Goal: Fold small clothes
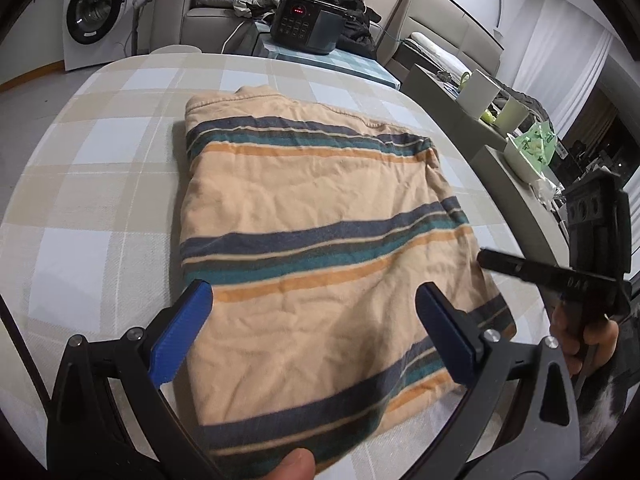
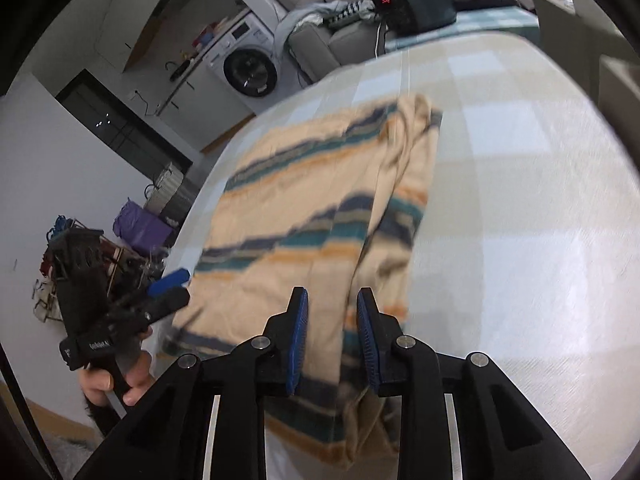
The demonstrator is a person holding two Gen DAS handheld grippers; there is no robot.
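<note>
Blue pads on black fingers: left gripper with jaws wide apart, hovering over the near part of the striped garment, nothing between the pads. A thumb tip at the bottom edge of the left wrist view.

Right gripper with jaws narrowly apart, pads not pressing on anything; cloth seen through the gap, contact impossible to judge because of blur. Seen from the left wrist view as a black tool at the right edge of the garment, held by a hand.

Striped garment, peach with navy, teal and orange bands, lying folded and mostly flat on the table, covered with a pale checked cloth. In the right wrist view, one folded layer lying along its right side, slightly raised.

Beyond the table: black appliance with a red display, grey sofa with clothes on it, white washing machine. To the right, a shelf with a white bowl.
</note>
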